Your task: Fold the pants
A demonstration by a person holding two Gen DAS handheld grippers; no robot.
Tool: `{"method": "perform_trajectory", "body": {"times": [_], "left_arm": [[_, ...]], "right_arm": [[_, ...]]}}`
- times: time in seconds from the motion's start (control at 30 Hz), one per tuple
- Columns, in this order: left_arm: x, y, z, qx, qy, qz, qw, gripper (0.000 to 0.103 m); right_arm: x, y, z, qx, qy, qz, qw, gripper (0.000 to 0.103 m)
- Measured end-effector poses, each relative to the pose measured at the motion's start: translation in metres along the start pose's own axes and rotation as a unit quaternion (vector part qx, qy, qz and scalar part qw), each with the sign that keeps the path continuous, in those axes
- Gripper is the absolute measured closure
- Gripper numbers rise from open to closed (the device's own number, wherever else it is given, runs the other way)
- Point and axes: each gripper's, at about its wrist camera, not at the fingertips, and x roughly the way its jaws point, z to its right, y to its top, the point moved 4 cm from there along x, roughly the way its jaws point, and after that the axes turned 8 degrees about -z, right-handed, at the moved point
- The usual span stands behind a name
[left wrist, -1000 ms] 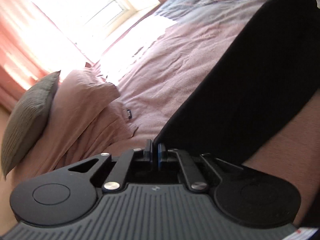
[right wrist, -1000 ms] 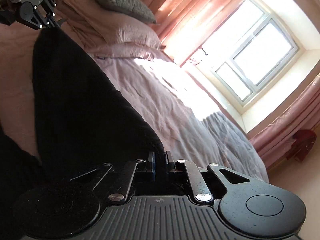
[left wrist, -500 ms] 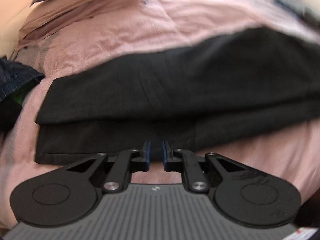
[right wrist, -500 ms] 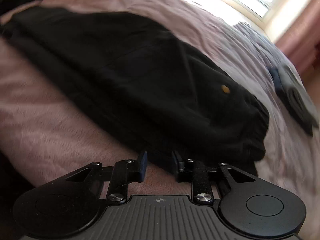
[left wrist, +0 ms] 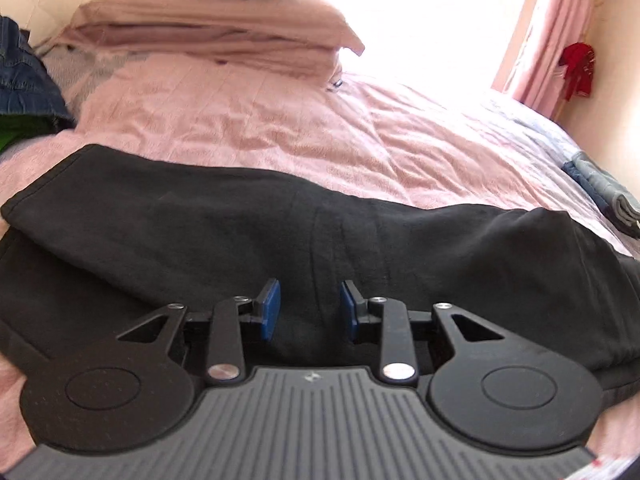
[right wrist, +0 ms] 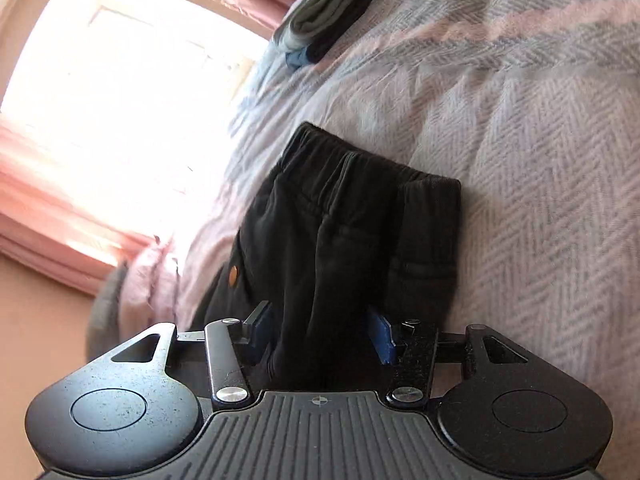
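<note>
Pants [left wrist: 312, 232] lie folded lengthwise across the pink bed [left wrist: 280, 128] in the left wrist view, a long black band running from the left edge to the right edge of the picture. One layer rests on another, the upper edge slanting down toward the left. The left gripper [left wrist: 308, 312] is above the near part of the cloth with its jaws spread apart, blue pads [left wrist: 269, 312] facing each other and nothing caught between them; black fabric shows in the gap and beyond the tips. Whether the tips touch the cloth cannot be told. Pillows [left wrist: 224, 20] are stacked at the head of the bed, a pile of denim [left wrist: 24, 76] sits at the far left, folded clothes [left wrist: 608, 192] lie at the right edge, and a pink curtain [left wrist: 552, 32] hangs beside a red thing [left wrist: 578, 68] on the wall.

In the right wrist view the waistband end of the pants [right wrist: 360, 216] lies on a grey herringbone blanket [right wrist: 540, 140], the gathered elastic edge farthest from the camera, a small brass button [right wrist: 232, 271] on the left side. The right gripper [right wrist: 320, 332] has its jaws wide, and a raised fold of the black cloth runs through the gap between the blue pads [right wrist: 382, 336], unpinched. A folded stack [right wrist: 320, 12] lies on the blanket further off, near the bright window [right wrist: 120, 92].
</note>
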Motion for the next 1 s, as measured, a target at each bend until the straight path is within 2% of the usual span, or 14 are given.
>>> {"method": "perform_trajectory", "body": {"times": [0.1,0.23,0.33,0.4,0.47,0.53,0.7,0.77,0.8,0.83,0.87,0.93,0.97,1.0], "left_arm": [[0.003,-0.009,-0.003,-0.011,-0.011,0.029,0.9995,0.075],[-0.008,-0.011,-0.009,-0.025,-0.025,0.036,0.9987,0.075],[-0.031,-0.009,-0.031,-0.089,-0.027,0.04,0.9949,0.072],[-0.048,-0.009,-0.052,-0.131,-0.015,0.059,0.9895,0.067],[-0.057,-0.01,-0.077,-0.184,-0.009,0.064,0.9808,0.062],[-0.06,-0.014,-0.103,-0.253,-0.014,0.071,0.9649,0.056],[-0.043,-0.019,-0.144,-0.372,-0.023,0.061,0.9259,0.055],[-0.034,-0.016,-0.151,-0.39,-0.021,0.064,0.9184,0.058],[-0.031,-0.013,-0.154,-0.389,-0.015,0.067,0.9187,0.065],[-0.029,-0.008,-0.156,-0.384,-0.009,0.068,0.9209,0.088],[-0.027,-0.001,-0.159,-0.376,-0.002,0.067,0.9242,0.103],[-0.033,0.014,-0.159,-0.356,-0.006,0.075,0.9313,0.102],[-0.043,0.021,-0.155,-0.345,-0.011,0.089,0.9343,0.102],[-0.06,0.025,-0.147,-0.317,-0.016,0.115,0.9412,0.102]], "right_arm": [[0.004,0.001,0.005,0.008,0.02,0.02,1.0,0.054],[0.005,0.0,0.001,0.003,0.002,0.034,0.999,0.057],[0.006,0.009,-0.002,0.003,-0.018,0.03,0.999,0.057],[0.006,0.011,-0.004,-0.006,-0.028,0.033,0.999,0.057],[0.005,0.012,-0.004,-0.009,-0.03,0.034,0.999,0.057],[0.004,0.009,-0.002,-0.006,-0.03,0.034,0.999,0.057],[-0.002,0.011,0.002,0.027,-0.022,0.03,0.999,0.057],[-0.002,0.014,0.004,0.044,-0.019,0.027,0.999,0.057],[-0.002,0.016,0.003,0.046,-0.023,0.023,0.998,0.067],[-0.002,0.018,0.002,0.04,-0.036,0.02,0.998,0.079],[-0.004,0.022,-0.001,0.028,-0.054,0.022,0.998,0.093],[-0.014,0.029,-0.009,0.018,-0.038,0.025,0.999,0.095],[-0.023,0.032,-0.017,0.011,-0.021,0.03,0.999,0.096],[-0.035,0.034,-0.027,-0.006,-0.003,0.039,0.999,0.096]]}}
